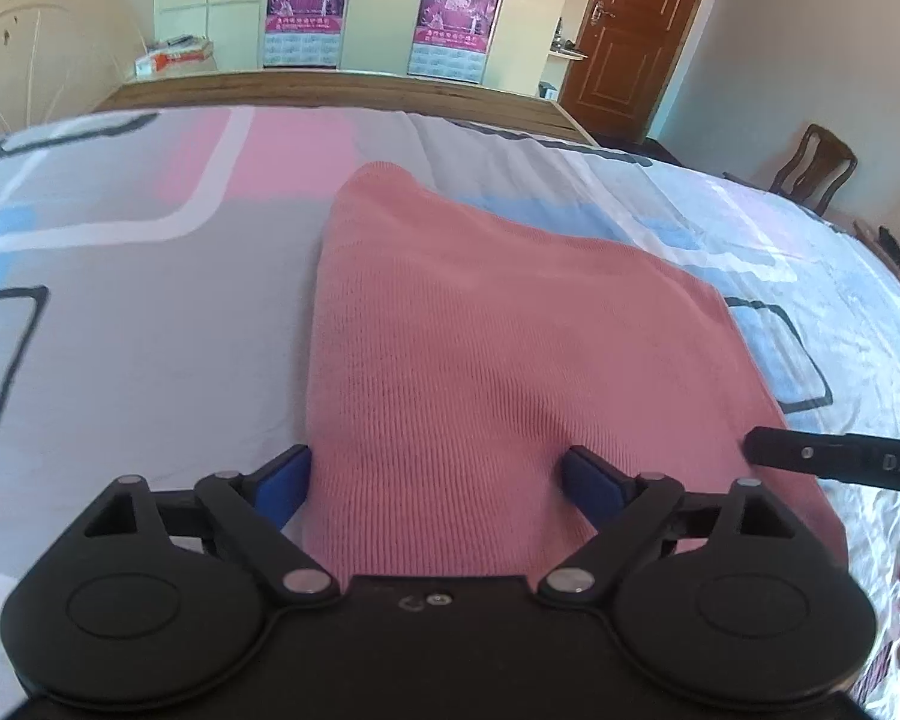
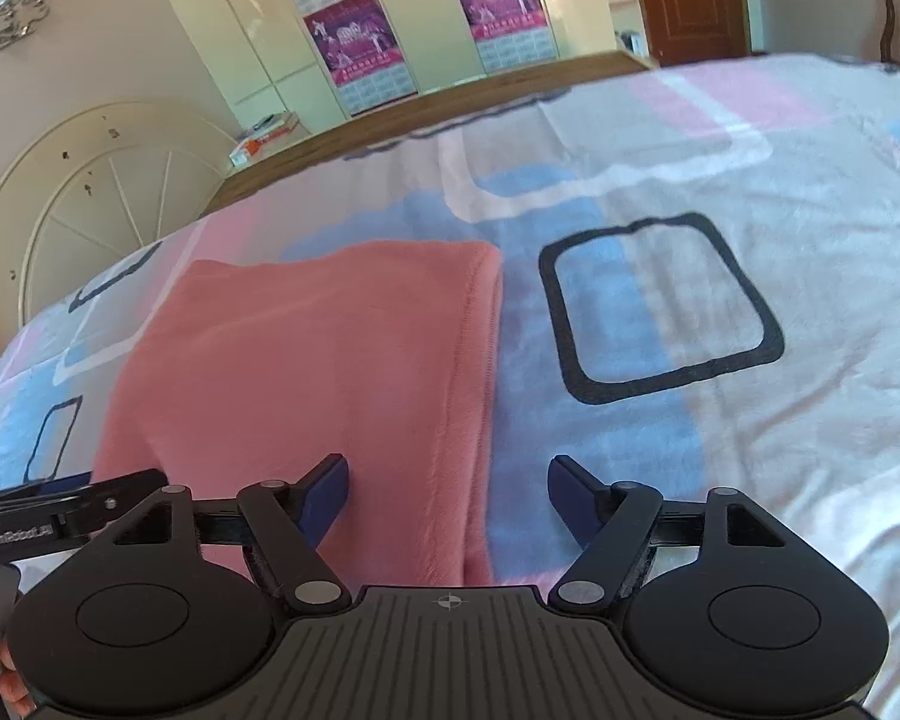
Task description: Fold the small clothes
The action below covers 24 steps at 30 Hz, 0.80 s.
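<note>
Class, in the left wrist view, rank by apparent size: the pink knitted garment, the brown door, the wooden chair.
1. Pink knitted garment, largest, though nearest the camera.
2. Brown door.
3. Wooden chair, smallest; only partly visible.

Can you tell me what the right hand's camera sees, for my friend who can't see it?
A folded pink garment lies on a patterned bedsheet. The right gripper is open above the garment's right edge, gripping nothing.

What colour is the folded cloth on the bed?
Pink; the folded cloth shows best in the left wrist view.
</note>
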Each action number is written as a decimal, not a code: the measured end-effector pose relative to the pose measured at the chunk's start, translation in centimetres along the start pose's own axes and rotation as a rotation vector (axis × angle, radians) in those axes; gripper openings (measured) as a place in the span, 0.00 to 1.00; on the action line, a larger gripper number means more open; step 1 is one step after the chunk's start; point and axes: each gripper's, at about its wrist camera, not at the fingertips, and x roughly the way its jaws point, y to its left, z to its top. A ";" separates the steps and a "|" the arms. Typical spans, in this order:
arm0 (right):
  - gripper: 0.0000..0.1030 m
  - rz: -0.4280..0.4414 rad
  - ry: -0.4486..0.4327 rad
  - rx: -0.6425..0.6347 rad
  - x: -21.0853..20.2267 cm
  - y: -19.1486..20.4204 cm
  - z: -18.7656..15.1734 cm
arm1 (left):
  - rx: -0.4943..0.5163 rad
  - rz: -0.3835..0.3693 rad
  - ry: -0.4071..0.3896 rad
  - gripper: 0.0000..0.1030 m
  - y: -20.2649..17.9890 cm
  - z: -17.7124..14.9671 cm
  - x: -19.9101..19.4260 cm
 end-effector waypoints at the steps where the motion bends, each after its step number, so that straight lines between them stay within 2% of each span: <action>1: 0.71 0.007 0.007 0.011 0.4 -0.4 0.1 | -0.011 -0.019 0.007 0.89 0.3 0.1 0.3; 5: 0.73 0.046 0.005 0.021 1.2 -1.0 0.4 | -0.078 -0.130 0.064 0.87 1.9 0.4 1.9; 7: 0.72 0.075 0.010 0.017 1.4 -0.8 0.6 | -0.071 -0.158 0.067 0.86 2.1 0.5 2.1; 8: 0.68 0.101 0.018 0.025 1.5 -0.7 0.6 | -0.065 -0.166 0.069 0.85 2.1 0.6 2.1; 9: 0.46 0.134 0.035 0.033 1.9 -0.6 0.7 | -0.068 -0.174 0.072 0.84 2.2 0.6 2.1; 10: 0.43 0.158 0.062 0.044 2.3 -0.5 0.6 | -0.074 -0.185 0.073 0.79 2.3 0.6 2.0; 11: 0.43 0.158 0.059 0.045 2.4 -0.4 0.6 | -0.082 -0.195 0.072 0.71 2.3 0.7 2.0; 12: 0.42 0.159 0.056 0.043 2.5 -0.4 0.6 | -0.092 -0.202 0.071 0.68 2.3 0.8 1.8; 14: 0.35 0.159 0.054 0.046 2.6 -0.4 0.7 | -0.077 -0.195 0.057 0.58 1.8 0.9 1.7; 15: 0.27 0.161 0.056 0.057 2.7 -0.4 0.7 | -0.064 -0.182 0.048 0.57 1.5 0.9 1.6; 16: 0.23 0.173 0.065 0.074 2.8 -0.2 0.8 | -0.055 -0.166 0.036 0.52 1.2 0.9 1.4; 17: 0.22 0.171 0.068 0.077 2.8 0.1 0.8 | -0.045 -0.152 0.019 0.45 0.8 0.9 1.1; 19: 0.21 0.164 0.052 0.048 2.2 1.0 0.8 | -0.022 -0.135 -0.010 0.40 0.2 1.0 0.2; 24: 0.21 0.232 0.013 0.072 0.4 2.1 1.4 | -0.003 -0.141 -0.048 0.34 0.0 1.4 -1.9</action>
